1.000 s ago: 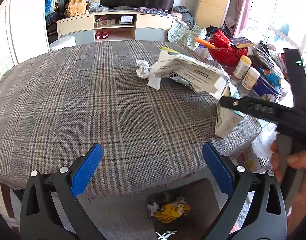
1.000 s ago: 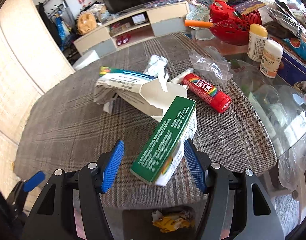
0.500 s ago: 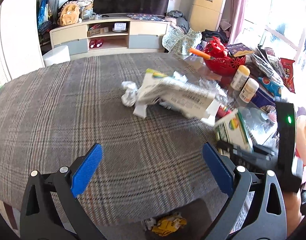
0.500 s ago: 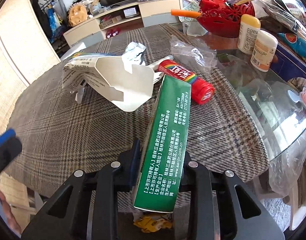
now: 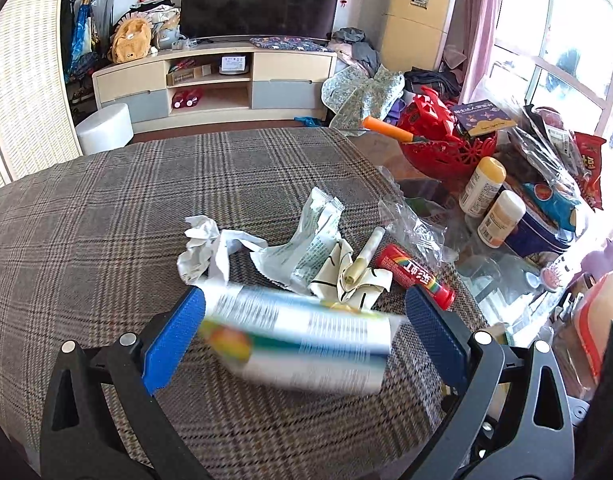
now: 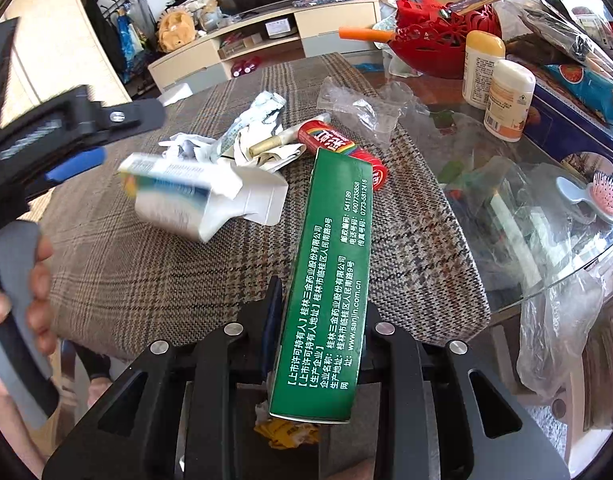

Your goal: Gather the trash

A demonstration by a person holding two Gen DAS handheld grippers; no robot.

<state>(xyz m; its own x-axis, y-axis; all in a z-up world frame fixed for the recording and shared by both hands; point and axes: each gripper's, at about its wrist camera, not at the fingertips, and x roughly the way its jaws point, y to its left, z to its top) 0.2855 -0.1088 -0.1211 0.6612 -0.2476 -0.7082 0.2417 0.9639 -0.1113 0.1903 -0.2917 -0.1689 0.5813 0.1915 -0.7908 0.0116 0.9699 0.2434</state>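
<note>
Since a second ago, my right claw (image 6: 320,312) has closed onto the green carton (image 6: 326,280), gripping it lengthwise at lower centre. Left claw (image 5: 302,328) tilts down, spread wide, with the blurred white torn box (image 5: 302,340) between its blue pads (image 5: 172,338).

R tool (image 6: 320,320) clamps green box (image 6: 330,276) over plaid cloth (image 6: 146,264); L tool (image 6: 72,148) by torn white carton (image 6: 194,200).

Green box (image 6: 326,280) clamped lengthwise; torn white carton (image 5: 302,340) blurred; wrappers (image 5: 306,248) heaped on plaid cloth.
</note>
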